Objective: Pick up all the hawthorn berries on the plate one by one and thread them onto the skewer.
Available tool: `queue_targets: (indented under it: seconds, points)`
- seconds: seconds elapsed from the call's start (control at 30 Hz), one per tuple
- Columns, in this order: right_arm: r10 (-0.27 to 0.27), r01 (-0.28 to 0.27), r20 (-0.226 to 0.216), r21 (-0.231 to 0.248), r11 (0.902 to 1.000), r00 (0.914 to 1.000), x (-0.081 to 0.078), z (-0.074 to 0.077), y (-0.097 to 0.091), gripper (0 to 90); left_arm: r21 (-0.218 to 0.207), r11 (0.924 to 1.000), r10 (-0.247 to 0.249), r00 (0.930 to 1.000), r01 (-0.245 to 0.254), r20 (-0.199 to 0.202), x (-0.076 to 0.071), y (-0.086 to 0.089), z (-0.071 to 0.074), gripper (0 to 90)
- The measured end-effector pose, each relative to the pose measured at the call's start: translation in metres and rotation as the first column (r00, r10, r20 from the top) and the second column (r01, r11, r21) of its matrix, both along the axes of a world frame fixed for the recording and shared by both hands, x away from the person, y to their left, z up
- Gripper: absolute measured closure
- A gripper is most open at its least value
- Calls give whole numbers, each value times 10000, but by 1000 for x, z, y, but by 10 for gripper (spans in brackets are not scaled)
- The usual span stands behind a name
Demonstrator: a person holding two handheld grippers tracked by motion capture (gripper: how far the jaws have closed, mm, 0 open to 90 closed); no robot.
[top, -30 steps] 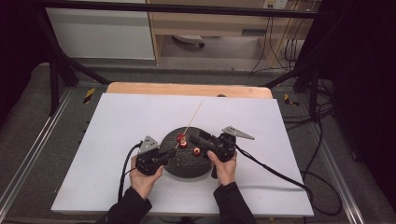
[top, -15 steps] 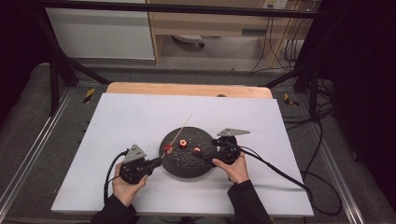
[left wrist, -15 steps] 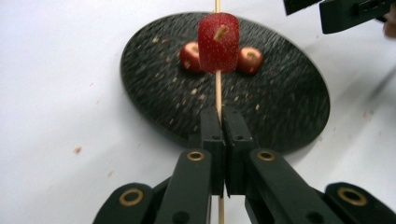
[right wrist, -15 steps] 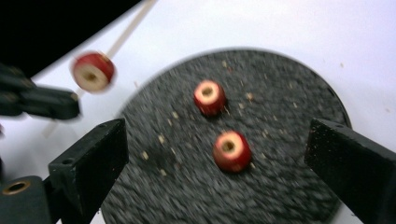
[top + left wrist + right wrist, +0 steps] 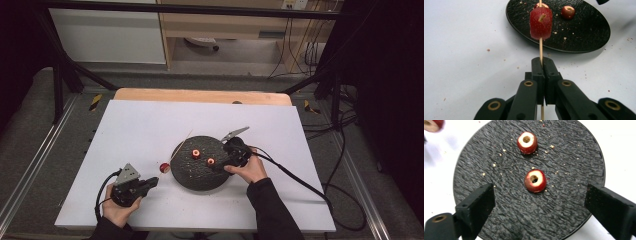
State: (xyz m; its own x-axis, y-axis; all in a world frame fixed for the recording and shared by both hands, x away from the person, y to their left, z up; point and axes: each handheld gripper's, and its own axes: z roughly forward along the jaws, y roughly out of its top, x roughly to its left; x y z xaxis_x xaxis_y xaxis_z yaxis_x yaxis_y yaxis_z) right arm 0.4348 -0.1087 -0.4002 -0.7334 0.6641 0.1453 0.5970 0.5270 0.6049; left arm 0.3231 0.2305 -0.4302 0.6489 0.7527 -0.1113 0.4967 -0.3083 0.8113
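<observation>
My left gripper (image 5: pixel 152 182) is at the near left of the table, shut on a thin wooden skewer (image 5: pixel 541 50) that carries one red cored fruit piece (image 5: pixel 541 23) (image 5: pixel 164 167). The skewer's tip reaches over the black round plate (image 5: pixel 200 180). Two more cored fruit pieces (image 5: pixel 535 180) (image 5: pixel 527 142) lie on the plate (image 5: pixel 499 182). My right gripper (image 5: pixel 541 202) (image 5: pixel 220 162) hovers over the plate's right side, open; its jaws sprang wide and have just been closing slightly. Nothing is between them, and the nearer piece lies just ahead.
Crumbs dot the plate and the white table top (image 5: pixel 150 125). A wooden strip (image 5: pixel 200 96) runs along the far edge. Cables (image 5: pixel 300 180) trail from the right gripper over the right side. Metal rails (image 5: pixel 30 150) flank the table.
Both grippers were together at the plate. My left hand has drawn back to the near left with the skewer and one fruit piece on it. My right gripper stayed and its jaws opened.
</observation>
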Motion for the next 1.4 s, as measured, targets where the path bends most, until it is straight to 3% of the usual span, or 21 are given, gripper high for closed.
queue_targets:
  seconds: [0.23, 0.4, 0.53, 0.6, 0.73, 0.93, 1.4]
  points:
    - [394, -452, -580, -1028, 9937, 9975, 15, 2, 12, 176, 52, 10000, -59, 9999, 59, -83, -3, 3, -4, 883]
    - [816, -910, -750, -1313, 9872, 9938, 21, -1, 25, 241, 57, 10000, -50, 10000, 50, -86, -3, 4, -5, 883]
    - [1254, -1352, -640, -1844, 9735, 9900, 25, -2, 34, 311, 68, 10000, 2, 10000, -1, -87, -2, 6, -5, 883]
    - [1428, -1544, -743, -1861, 9703, 9870, 26, -3, 37, 344, 52, 10000, 22, 10000, -22, -83, -2, 6, -5, 883]
    - [1707, -1923, -1110, -2283, 9544, 9790, 31, -7, 40, 406, 58, 10000, -5, 10000, 6, -82, -2, 6, -6, 883]
    - [1988, -2282, -1415, -2371, 9443, 9698, 35, -11, 42, 494, 98, 10000, -7, 10000, 8, -98, -2, 5, -6, 883]
    - [2276, -2612, -1600, -2363, 9359, 9605, 41, -11, 44, 615, 162, 9999, -57, 9999, 60, -130, -2, 5, -7, 883]
